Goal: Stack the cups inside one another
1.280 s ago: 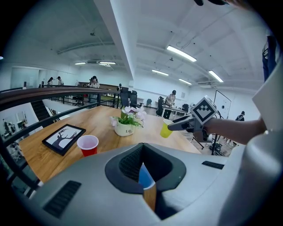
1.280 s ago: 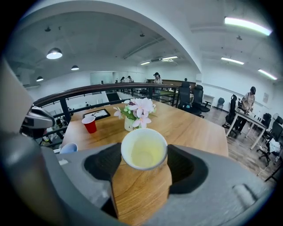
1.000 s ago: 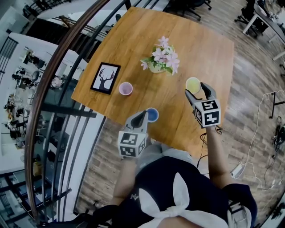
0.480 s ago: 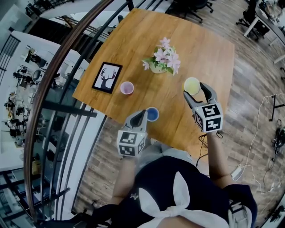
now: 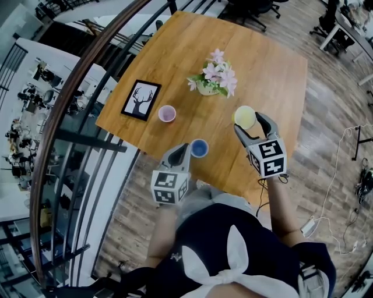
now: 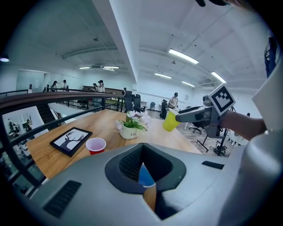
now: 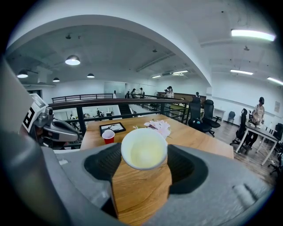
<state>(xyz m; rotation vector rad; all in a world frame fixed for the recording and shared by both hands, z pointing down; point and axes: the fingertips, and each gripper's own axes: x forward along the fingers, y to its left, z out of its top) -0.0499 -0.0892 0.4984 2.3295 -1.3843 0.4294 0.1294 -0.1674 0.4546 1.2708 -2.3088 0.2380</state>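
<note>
- Yellow cup (image 7: 144,154) – empty, pale inside, round rim – sat clamped between the right tool's (image 5: 250,122) widely spread jaws, held tipped and clear of the worktop (image 5: 262,64), on its right side.
- Blue cup (image 5: 199,148) stood upright near the worktop's front edge with nothing seen in it. It was just beside the left tool's (image 5: 183,151) tip; contact could not be told.
- Left tool's jaws were closed tip to tip and held nothing. The blue cup showed only through the hollow behind the tips.
- Red cup (image 5: 166,113), white inside and empty, stood upright on the left part of the worktop, just beside a picture frame (image 5: 140,100) and apart from the other two cups.
- No cup was inside another.
- All three cups were small tapered tumblers that looked smooth.
- The picture frame lay flat – black border, white sheet with a black stag silhouette.
- White pot (image 5: 205,88) holding pink flowers (image 5: 217,71) and green leaves stood mid-worktop, behind the cups.
- The worktop was warm wood with visible grain and rounded corners.
- Both tools had grey shells with dark ribbed pads, and each carried a marker cube.
- The room was an open office with a plank floor (image 5: 332,116) and a dark curved railing (image 5: 69,110) left of the worktop. Office chairs (image 5: 245,9) stood beyond, and there were white ceilings with strip lights and people far off.
</note>
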